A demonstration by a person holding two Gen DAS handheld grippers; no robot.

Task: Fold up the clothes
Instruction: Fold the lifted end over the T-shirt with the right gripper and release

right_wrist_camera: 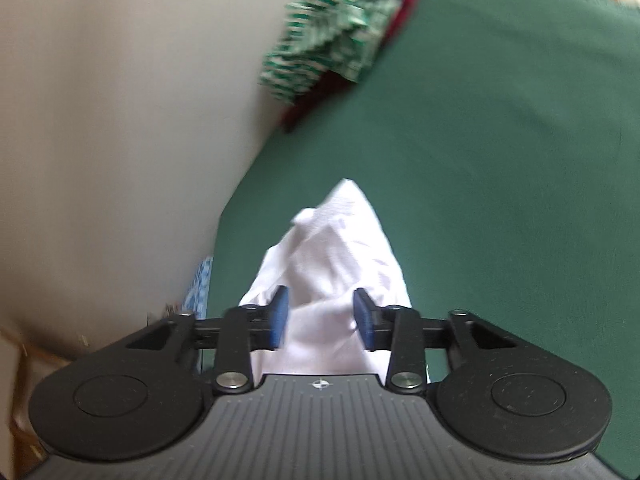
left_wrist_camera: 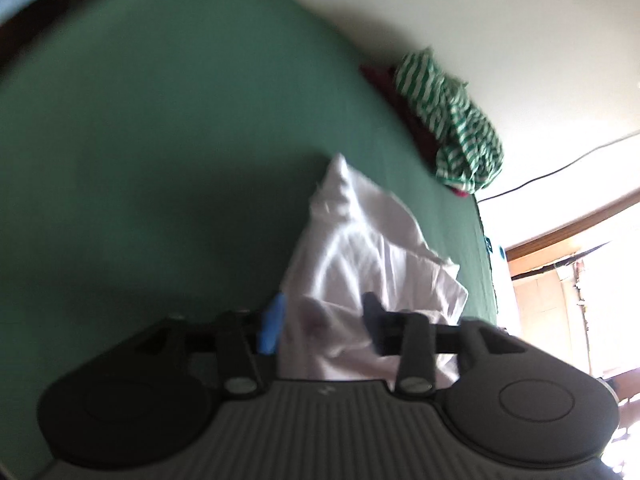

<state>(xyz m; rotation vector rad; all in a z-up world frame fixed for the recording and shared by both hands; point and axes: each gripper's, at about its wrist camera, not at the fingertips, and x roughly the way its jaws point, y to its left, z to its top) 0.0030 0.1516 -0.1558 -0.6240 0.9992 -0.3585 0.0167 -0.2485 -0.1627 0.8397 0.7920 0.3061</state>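
The white, thin cotton garment (left_wrist_camera: pixel 360 264) lies bunched in a loose, creased heap on the green sheet of the bed (left_wrist_camera: pixel 160 140), near the bed's right edge in the left wrist view and close under both cameras. It runs to a point on its far side (right_wrist_camera: pixel 344 216) and shows no flat, squared fold, so I judge it barely begun: it has yet to be spread and folded.

The left gripper (left_wrist_camera: pixel 320 320) has its jaws about half open with white cloth lying between them; the blue pads do not appear to press it. The right gripper (right_wrist_camera: pixel 320 316) stands likewise, jaws parted to either side of a ridge of the cloth, gripping nothing as far as shows.

Farther off, at the bed's far edge by the pale wall (right_wrist_camera: pixel 100 120), a crumpled green-and-white striped garment (left_wrist_camera: pixel 452 120) sits on a dark red one (right_wrist_camera: pixel 400 12), both unfolded and seemingly waiting their turn.
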